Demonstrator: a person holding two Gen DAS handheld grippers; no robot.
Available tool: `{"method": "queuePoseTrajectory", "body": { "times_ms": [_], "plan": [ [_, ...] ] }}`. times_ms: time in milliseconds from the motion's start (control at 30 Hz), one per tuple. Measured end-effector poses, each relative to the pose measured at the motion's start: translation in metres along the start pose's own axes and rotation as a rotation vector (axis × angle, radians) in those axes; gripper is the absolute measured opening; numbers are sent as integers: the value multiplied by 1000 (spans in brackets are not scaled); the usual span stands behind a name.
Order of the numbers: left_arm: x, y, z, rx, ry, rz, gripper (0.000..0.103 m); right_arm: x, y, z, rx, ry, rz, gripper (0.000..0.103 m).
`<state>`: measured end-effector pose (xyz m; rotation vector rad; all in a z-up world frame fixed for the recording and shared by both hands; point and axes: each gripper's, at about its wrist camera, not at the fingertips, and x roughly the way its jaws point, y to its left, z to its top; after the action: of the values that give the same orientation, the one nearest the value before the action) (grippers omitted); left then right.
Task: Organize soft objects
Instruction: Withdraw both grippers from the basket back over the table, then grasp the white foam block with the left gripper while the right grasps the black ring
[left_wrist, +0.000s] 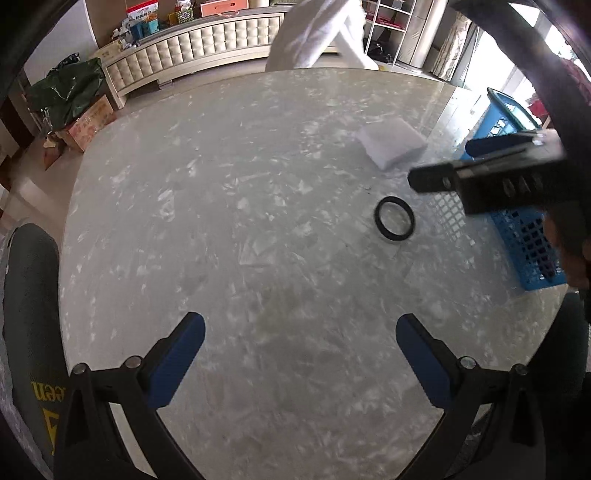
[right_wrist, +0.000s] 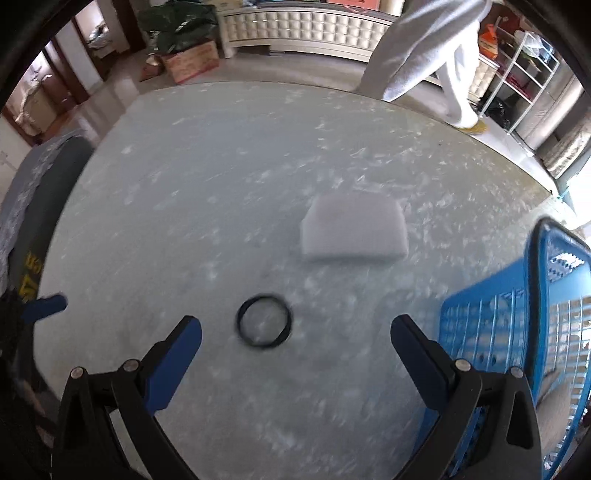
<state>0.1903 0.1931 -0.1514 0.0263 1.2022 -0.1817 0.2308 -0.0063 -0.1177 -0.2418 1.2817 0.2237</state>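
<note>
One round pale marble-pattern table (left_wrist: 229, 229). One blue plastic lattice basket (right_wrist: 491, 332) at its right edge. One white rectangular foam sponge (right_wrist: 354, 230) flat on the table, near the basket. One black rubber ring (right_wrist: 264, 320) just ahead of the right gripper (right_wrist: 295, 332). Left gripper (left_wrist: 300, 332) and right gripper both spread wide, holding nothing.

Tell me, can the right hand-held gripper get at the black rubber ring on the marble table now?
Probably yes. The right hand-held gripper is open, and the black rubber ring lies flat on the marble table just ahead between its fingers. Nothing stands between them; the blue plastic basket stays off to the right.
</note>
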Motion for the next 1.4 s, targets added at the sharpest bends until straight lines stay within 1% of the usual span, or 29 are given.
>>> {"method": "queuePoseTrajectory", "body": {
  "times_ms": [100, 300, 567, 700, 800, 833, 900, 933, 967, 1000, 1067, 1100, 1133, 1167, 1233, 1400],
  "plan": [
    [8, 2, 7, 2, 4, -10, 103, 16, -12, 16, 21, 15, -31, 103],
    [23, 5, 20, 31, 6, -2, 103, 45, -32, 44, 57, 45, -85, 103],
    [37, 15, 24, 23, 10, -26, 103, 77, -48, 74, 57, 63, -143, 103],
    [43, 15, 22, 26, 14, -37, 103, 93, -61, 88, 101, 94, -88, 103],
    [48, 12, 27, 38, 14, -40, 103, 101, -64, 89, 93, 114, -56, 103],
    [48, 11, 27, 40, 13, -38, 103, 103, -64, 88, 92, 114, -53, 100],
    [49, 10, 29, 42, 9, -36, 103, 103, -64, 88, 97, 96, -26, 90],
    [48, 10, 30, 43, 8, -36, 103, 102, -63, 89, 106, 84, -16, 81],
    [47, 10, 30, 43, 7, -35, 103, 99, -62, 88, 109, 73, -16, 68],
    [47, 9, 31, 44, 6, -33, 103, 98, -61, 90, 110, 58, -14, 61],
    [46, 6, 31, 43, 5, -31, 103, 96, -62, 94, 113, 43, -8, 40],
    [46, 4, 32, 42, 5, -31, 103, 98, -63, 93, 114, 31, 5, 35],
    [46, 3, 32, 42, 5, -30, 103, 93, -62, 92, 114, 24, 17, 23],
    [45, 4, 32, 41, 4, -28, 103, 93, -65, 94, 111, 21, 27, 14],
    [44, 5, 31, 39, 5, -27, 103, 92, -64, 93, 102, 23, 37, 6],
    [42, 15, 28, 14, 5, -27, 103, 91, -56, 89, 71, 28, 60, 4]
  ]
}}
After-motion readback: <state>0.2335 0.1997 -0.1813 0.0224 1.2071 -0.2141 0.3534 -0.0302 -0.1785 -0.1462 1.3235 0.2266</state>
